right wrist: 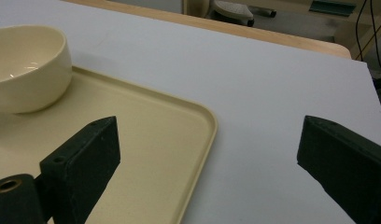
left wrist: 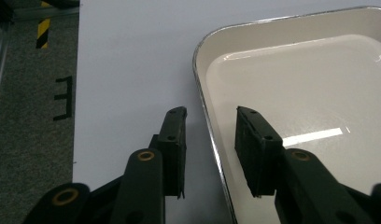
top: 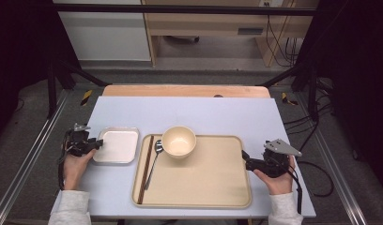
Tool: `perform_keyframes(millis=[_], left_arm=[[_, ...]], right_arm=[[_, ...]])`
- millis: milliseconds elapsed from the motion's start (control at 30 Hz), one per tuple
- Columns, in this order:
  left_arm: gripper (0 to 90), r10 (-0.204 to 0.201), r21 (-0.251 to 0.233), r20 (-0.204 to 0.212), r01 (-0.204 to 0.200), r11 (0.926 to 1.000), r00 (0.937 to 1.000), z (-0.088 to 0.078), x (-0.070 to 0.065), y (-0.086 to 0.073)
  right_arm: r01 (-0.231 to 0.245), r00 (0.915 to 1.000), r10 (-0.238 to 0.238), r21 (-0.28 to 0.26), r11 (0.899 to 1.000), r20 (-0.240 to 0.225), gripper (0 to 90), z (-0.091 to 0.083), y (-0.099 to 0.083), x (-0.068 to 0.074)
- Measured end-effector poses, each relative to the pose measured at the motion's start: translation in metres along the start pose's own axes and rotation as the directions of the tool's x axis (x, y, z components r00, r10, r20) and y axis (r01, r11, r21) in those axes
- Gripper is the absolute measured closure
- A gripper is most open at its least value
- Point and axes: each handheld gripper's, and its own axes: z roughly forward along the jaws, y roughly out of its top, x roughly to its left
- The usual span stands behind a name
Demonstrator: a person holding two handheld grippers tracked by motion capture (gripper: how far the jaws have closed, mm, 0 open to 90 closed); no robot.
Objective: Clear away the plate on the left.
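- The small white dish (left wrist: 296, 88) with a metal-looking rim lies on the grey-white table (top: 203, 115), just left of the beige tray (top: 199, 187). This is my judged work object, since my left gripper (left wrist: 209, 140) is positioned at it.
- My left jaws stand parted, one on each side of the dish's near-left rim: one jaw outside over the table, the other over the dish's floor. They hold nothing; whether either pad touches the rim, I cannot tell.
- To grip well, I judge that I should lower until the rim sits deep between the pads, close squarely across the straight run of the rim rather than the rounded corner, then lift level. The glossy surface may slip under a shallow pinch.
- My right gripper (right wrist: 207, 163) is wide open and empty, set at the tray's right edge: one jaw over the tray, the other over bare table.
- On the tray, a cream bowl (top: 179, 140) stands at the far side, a spoon (top: 154, 161) just left of it, and dark chopsticks (top: 146, 168) along the left wall.
- The dish and the tray's left edge are near each other, so sideways travel toward the tray is tight.
- Open room: the far half of the table is bare, as is most of the tray's floor.
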Motion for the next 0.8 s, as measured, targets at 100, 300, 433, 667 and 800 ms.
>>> perform_keyframes(millis=[100, 300, 433, 667, 800], left_arm=[[69.1, -0.001, 0.009, 0.007, 0.001, 1.0000, 1.0000, -0.0002, -0.0014, 0.0004], [72.9, -0.018, 0.036, 0.008, 0.017, 0.9992, 0.9998, -0.0017, -0.0034, 0.0017], [79.8, -0.040, 0.049, -0.005, 0.040, 0.9980, 0.9992, -0.0029, -0.0025, 0.0020], [81.5, -0.076, 0.054, 0.011, 0.076, 0.9957, 0.9970, -0.0031, -0.0004, 0.0022], [82.6, -0.100, 0.050, 0.017, 0.099, 0.9939, 0.9949, -0.0041, -0.0001, 0.0024]], right_arm=[[0.000, 1.0000, 0.000, 0.002, 1.000, 0.002, 6.4, 0.0003, -0.0002, 0.0002], [-0.001, 1.0000, 0.001, 0.001, 1.000, 0.003, 6.4, -0.0002, -0.0001, -0.0001], [0.000, 1.0000, 0.000, 0.003, 1.000, 0.001, 6.3, 0.0001, 0.0001, 0.0004], [-0.004, 1.0000, 0.004, 0.007, 1.000, 0.001, 6.3, 0.0008, -0.0002, 0.0009], [-0.001, 1.0000, 0.001, 0.009, 1.000, 0.002, 6.3, 0.0015, -0.0005, 0.0007]])
